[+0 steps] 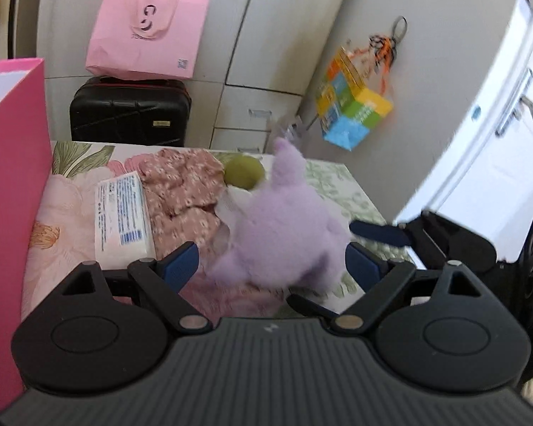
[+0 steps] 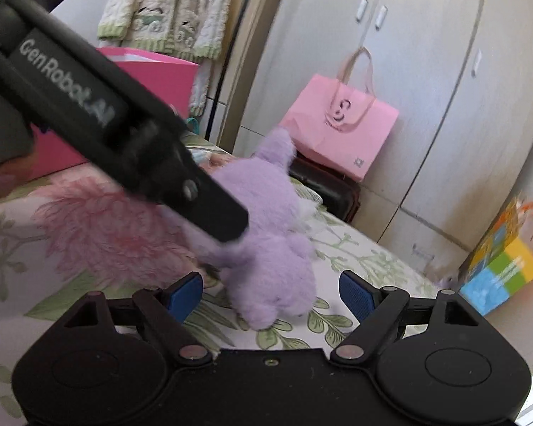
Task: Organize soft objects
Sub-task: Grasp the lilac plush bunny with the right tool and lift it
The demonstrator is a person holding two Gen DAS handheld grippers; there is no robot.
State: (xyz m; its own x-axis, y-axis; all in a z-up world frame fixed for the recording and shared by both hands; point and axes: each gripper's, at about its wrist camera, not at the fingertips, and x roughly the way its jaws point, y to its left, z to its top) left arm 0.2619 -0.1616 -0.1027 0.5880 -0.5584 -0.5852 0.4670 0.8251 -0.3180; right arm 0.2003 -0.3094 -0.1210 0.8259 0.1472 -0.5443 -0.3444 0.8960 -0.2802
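Observation:
A lilac plush toy (image 1: 284,227) lies on the floral bedspread (image 1: 71,191). My left gripper (image 1: 272,266) is open, its blue pads on either side of the toy's near end, not pressing it. In the right wrist view the toy (image 2: 266,248) lies between my open right gripper (image 2: 272,294) and the left gripper's black body (image 2: 124,135), which crosses in front of it. The right gripper's fingers (image 1: 376,230) show at the toy's right side. Behind the toy lie a pink floral cloth (image 1: 184,191), a green ball (image 1: 243,172) and a white wipes pack (image 1: 122,213).
A bright pink box (image 1: 10,213) stands at the bed's left edge. A black suitcase (image 1: 129,113) with a pink paper bag (image 1: 147,32) on it stands beyond the bed against wardrobe doors. A colourful carton (image 1: 351,106) is by the wall. A white door (image 1: 497,124) is at right.

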